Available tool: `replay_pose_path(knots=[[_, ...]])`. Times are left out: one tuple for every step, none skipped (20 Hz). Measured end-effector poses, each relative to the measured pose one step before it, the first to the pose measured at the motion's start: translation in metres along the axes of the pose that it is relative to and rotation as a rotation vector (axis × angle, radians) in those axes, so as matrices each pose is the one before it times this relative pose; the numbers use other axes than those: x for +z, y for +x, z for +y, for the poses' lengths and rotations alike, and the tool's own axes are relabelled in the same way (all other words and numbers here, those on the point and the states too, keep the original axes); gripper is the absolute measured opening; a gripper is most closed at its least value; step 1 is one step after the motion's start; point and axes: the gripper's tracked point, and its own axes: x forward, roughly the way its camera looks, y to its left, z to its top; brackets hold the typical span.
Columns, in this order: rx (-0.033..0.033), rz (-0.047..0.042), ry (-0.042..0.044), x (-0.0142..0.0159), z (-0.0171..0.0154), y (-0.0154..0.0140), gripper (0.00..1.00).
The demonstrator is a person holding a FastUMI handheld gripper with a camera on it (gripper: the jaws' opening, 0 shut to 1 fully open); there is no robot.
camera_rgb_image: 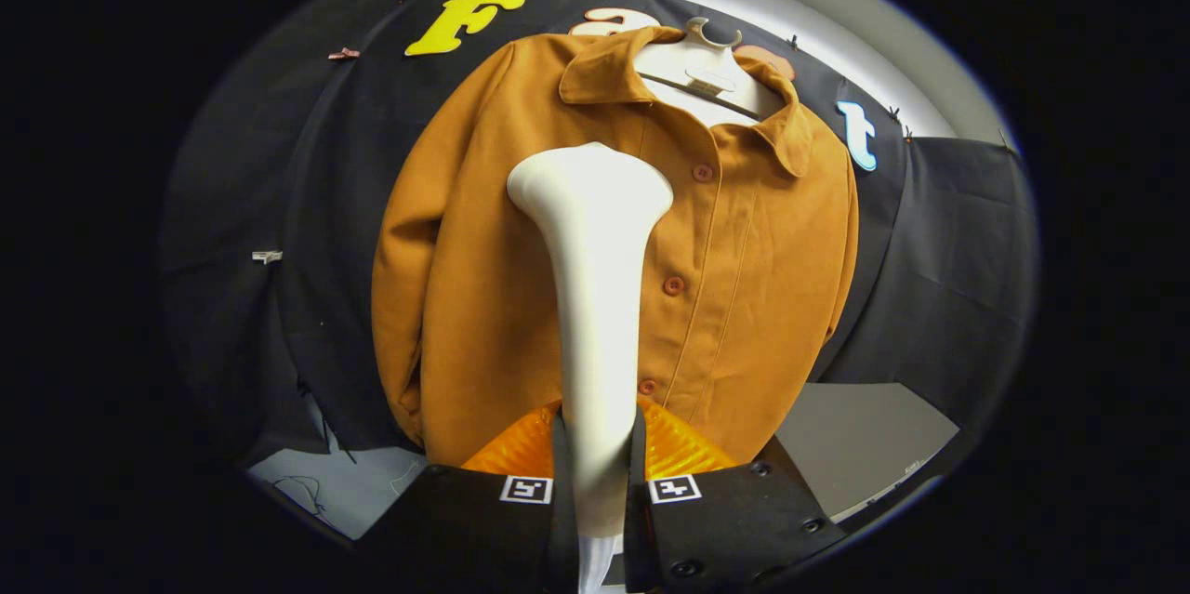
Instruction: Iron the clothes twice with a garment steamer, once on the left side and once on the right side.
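One gripper (598, 468): we see its two fingers (561, 473) pressed against either side of the garment steamer's handle, holding it upright between them.
Garment steamer (595, 297): white, its narrow handle rising from between the fingers and widening to a rounded head; we see the head in front of the jacket's chest, whether touching the cloth we cannot tell.
Jacket (744, 269): mustard-brown, collared, buttoned down the front, hanging on a pale hanger (707, 64) against the black cloth wall (958, 250).
Buttons (673, 285): we count three showing, just beside the steamer.
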Motion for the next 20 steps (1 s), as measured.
replay_pose_path(knots=[[-0.00161, 0.00746, -0.00555, -0.0062, 0.00041, 0.00041, 0.23], [0.00009, 0.01065, -0.0024, -0.00778, 0.00049, 0.00051, 0.23], [0.00255, 0.01369, -0.00036, -0.00846, 0.00108, -0.00114, 0.23], [0.00189, 0.01296, -0.0021, -0.00858, 0.00085, -0.00015, 0.23], [0.00212, 0.01316, -0.00378, -0.00931, 0.00077, -0.00042, 0.23], [0.00262, 0.01365, -0.00498, -0.00931, 0.00111, -0.00041, 0.23], [0.00376, 0.0143, -0.0055, -0.00792, 0.00191, 0.00038, 0.23], [0.0032, 0.01596, -0.00599, -0.00917, 0.00109, 0.00074, 0.23], [0.00312, 0.0147, -0.00322, -0.01042, 0.00121, 0.00006, 0.23], [0.00126, 0.01493, -0.00226, -0.00902, 0.00028, 0.00013, 0.23], [0.00189, 0.01552, -0.00279, -0.00709, 0.00037, 0.00094, 0.23], [0.0031, 0.01629, -0.00239, -0.00816, 0.00076, 0.00205, 0.23], [0.00308, 0.01677, -0.00407, -0.00963, 0.00172, 0.00085, 0.23], [0.00323, 0.01684, -0.00422, -0.0104, 0.00175, -0.00098, 0.23], [0.00202, 0.01779, -0.00184, -0.01166, 0.00245, -0.00196, 0.23], [0.00363, 0.01746, 0.00099, -0.00911, 0.00064, -0.00017, 0.23], [0.00511, 0.01404, 0.00387, -0.00834, 0.00004, 0.00079, 0.23], [0.00338, 0.01441, -0.00181, -0.00838, 0.00055, 0.00044, 0.23], [0.00175, 0.01495, -0.00678, -0.00822, 0.00034, 0.00097, 0.23], [0.00012, 0.01275, -0.00451, -0.00636, 0.00009, 0.00028, 0.23]])
